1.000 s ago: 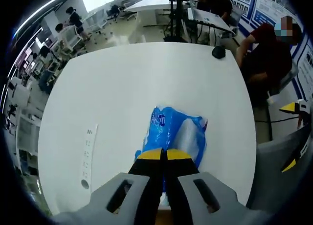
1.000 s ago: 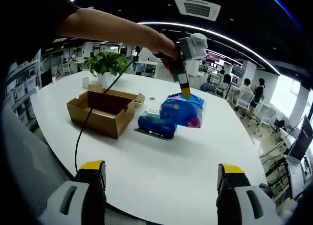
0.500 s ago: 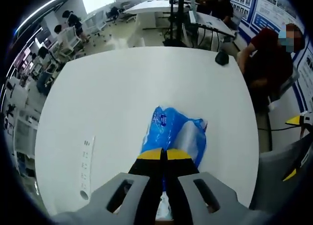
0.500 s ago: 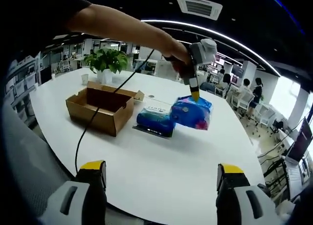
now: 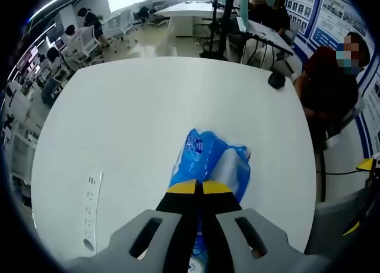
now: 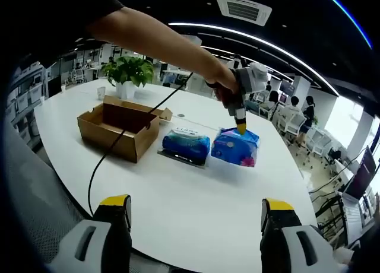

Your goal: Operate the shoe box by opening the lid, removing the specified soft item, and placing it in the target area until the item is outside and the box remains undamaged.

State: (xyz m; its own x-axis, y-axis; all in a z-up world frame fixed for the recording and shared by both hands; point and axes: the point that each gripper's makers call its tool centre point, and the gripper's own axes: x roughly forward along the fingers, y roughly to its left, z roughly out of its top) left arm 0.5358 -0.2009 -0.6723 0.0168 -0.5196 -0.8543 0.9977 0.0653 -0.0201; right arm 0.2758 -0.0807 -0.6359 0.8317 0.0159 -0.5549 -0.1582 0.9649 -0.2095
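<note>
Tissue pack (image 6: 236, 147) beside table (image 6: 196, 202) edge

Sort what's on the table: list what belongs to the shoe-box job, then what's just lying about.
Job:
open brown cardboard box
blue plastic tissue pack, gripped by left gripper

Lying about:
second blue tissue pack
potted green plant
white power strip
black mouse

In the right gripper view we see the open box (image 6: 116, 129) at nine o'clock on the table (image 6: 196, 196), one tissue pack (image 6: 186, 145) centre, another (image 6: 236, 148) beside it at three o'clock, the plant (image 6: 126, 72) behind
</note>
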